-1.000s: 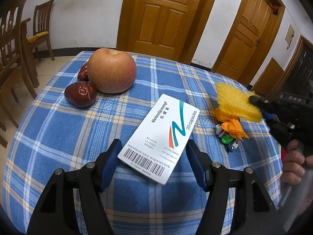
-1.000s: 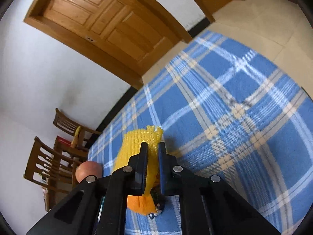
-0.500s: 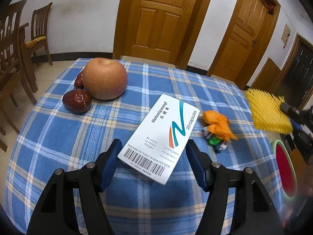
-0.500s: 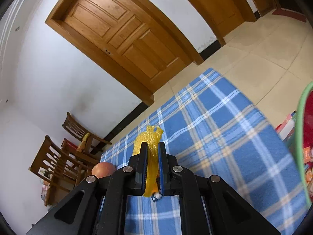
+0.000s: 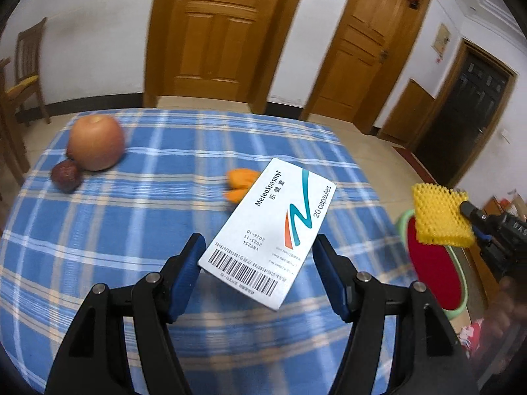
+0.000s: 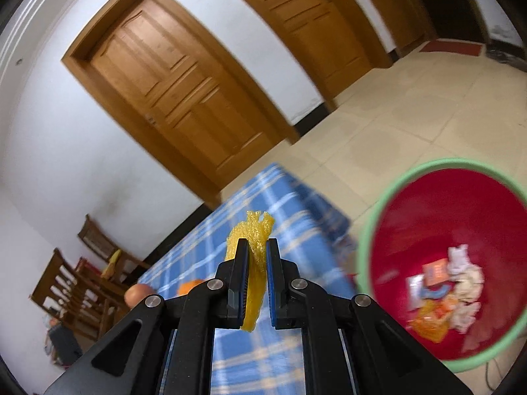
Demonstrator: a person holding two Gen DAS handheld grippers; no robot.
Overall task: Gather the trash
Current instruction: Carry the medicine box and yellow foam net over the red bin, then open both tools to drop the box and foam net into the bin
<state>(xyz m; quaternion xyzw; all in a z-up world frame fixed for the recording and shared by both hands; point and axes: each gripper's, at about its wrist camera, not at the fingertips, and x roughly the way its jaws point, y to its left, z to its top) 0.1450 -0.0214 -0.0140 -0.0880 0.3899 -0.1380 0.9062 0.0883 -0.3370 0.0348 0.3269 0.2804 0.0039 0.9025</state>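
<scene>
Pinching the yellow net (image 6: 252, 256), the right gripper (image 6: 253, 247) has moved off the table to the red bin (image 6: 372, 227); the left gripper (image 5: 260, 256) has lifted the box (image 5: 273, 227) it squeezes.

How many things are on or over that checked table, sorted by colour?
Yellow: 1, foam net in the right claw
White: 1, capsule box in the left claw
Orange: 1, crumpled wrapper
Reddish: 2, apple and date
Total: 5
</scene>
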